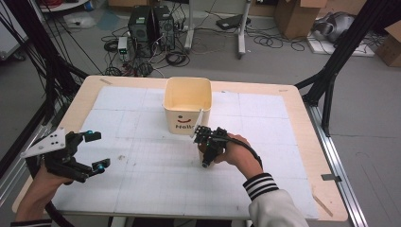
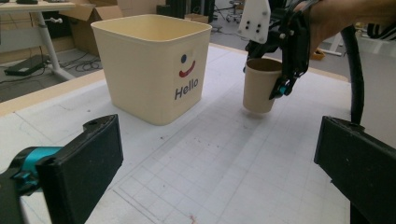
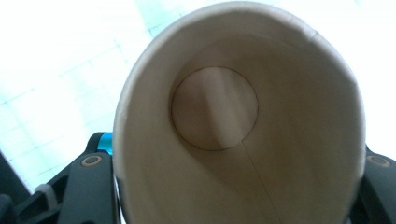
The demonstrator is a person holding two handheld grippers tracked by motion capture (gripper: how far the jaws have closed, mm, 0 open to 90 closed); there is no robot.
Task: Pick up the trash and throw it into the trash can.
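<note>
While the left claw sits wide apart and empty over the near left of the table, all the action is on the right: the right claw is clamped on a brown paper cup, jaws pinching its sides near the rim. From the left gripper view the cup looks raised a touch above the white gridded mat, upright or nearly so, its shadow just under it. It hangs just beside the cream bin, the one with the smiley face and "Hello" on its front, and clear of it, not touching. Looking along the right claw, you stare straight down into the cup, round bottom and side seam plain to see, nothing inside. The person's right hand grips the tool from behind.
</note>
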